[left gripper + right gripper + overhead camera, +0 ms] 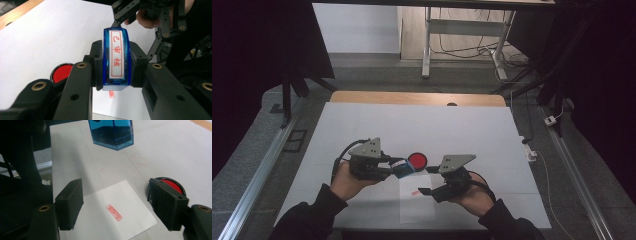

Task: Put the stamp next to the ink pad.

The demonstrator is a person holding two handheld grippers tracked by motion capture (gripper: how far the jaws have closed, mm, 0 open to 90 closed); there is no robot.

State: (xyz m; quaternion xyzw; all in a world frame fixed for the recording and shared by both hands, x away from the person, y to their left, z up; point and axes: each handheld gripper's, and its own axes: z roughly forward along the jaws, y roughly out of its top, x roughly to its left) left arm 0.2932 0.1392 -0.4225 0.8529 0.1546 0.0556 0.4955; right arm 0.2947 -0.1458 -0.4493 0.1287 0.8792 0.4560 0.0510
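The left gripper [116, 65] has its two black, matt, blocky jaws pressed flat against the long sides of a blue stamp [116, 58], a translucent, glossy plastic box with rounded corners and a white label printed with red characters inside a red frame. In the right gripper view the stamp [112, 133] hangs in the air above the worktop, its hollow underside facing down and dark parts showing through the blue walls.

The right gripper [120, 206] stands well open with nothing between its jaws, the rubbery rectangular pads apart on either side of a white sheet of paper [117, 216] that lies flat and bears a small red rectangular stamp print [114, 212]. In the high view the sheet [416, 200] lies close to the near edge of the white worktop [412, 125], about midway along it.

Just beyond the stamp sits a round ink pad [417, 160], a black rim around a bright red disc, roughly at the worktop's middle.

Both hands come in from the near edge in dark sleeves. The left hand [344, 181] holds its gripper level, pointing toward the right one; the right hand [472, 195] angles its gripper inward over the paper.
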